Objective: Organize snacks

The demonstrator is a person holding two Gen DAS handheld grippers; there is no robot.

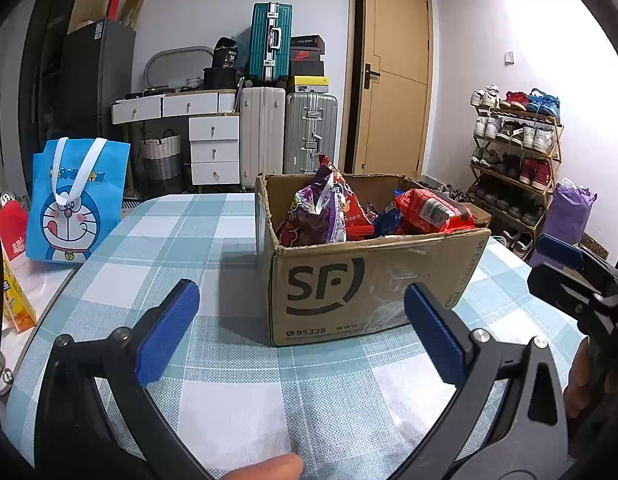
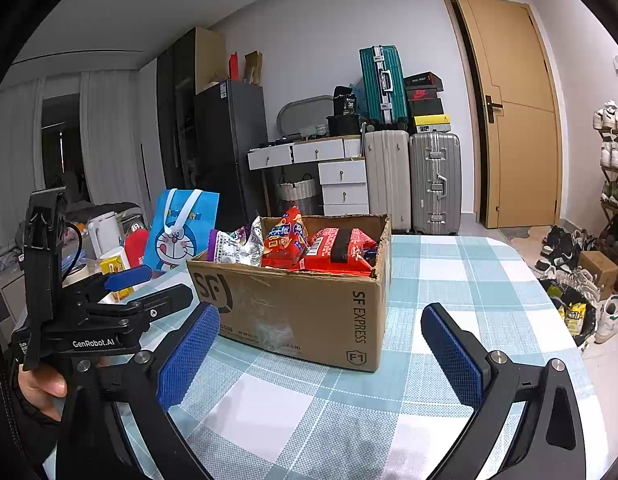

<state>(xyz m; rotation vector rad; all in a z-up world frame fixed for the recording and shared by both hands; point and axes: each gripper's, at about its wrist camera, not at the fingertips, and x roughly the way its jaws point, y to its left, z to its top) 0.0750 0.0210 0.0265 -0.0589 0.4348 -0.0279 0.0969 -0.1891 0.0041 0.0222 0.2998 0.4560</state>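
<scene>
With the snack packets (image 1: 373,208) all sitting inside the open cardboard box (image 1: 349,280) in the middle of the table (image 1: 229,400), toward its far edge, I can't see any loose snack on the checked cloth around it. That fits either a box packed full and done, or a box waiting to be emptied and sorted; I can't tell which from here. The purple packet (image 1: 317,216) stands tallest at the box's left side, red ones (image 2: 341,250) lean toward the right wall. Off the table's left edge stands a blue cartoon bag (image 1: 75,204), empty or not I can't tell. My left gripper (image 1: 305,332) hangs low over the near edge of the table, pointed at the box front, jaws spread wide, nothing between them. My right gripper (image 2: 321,352) hovers at the near right corner of the box, also spread wide and carrying nothing. Both are level, just short of the box, not touching it.
</scene>
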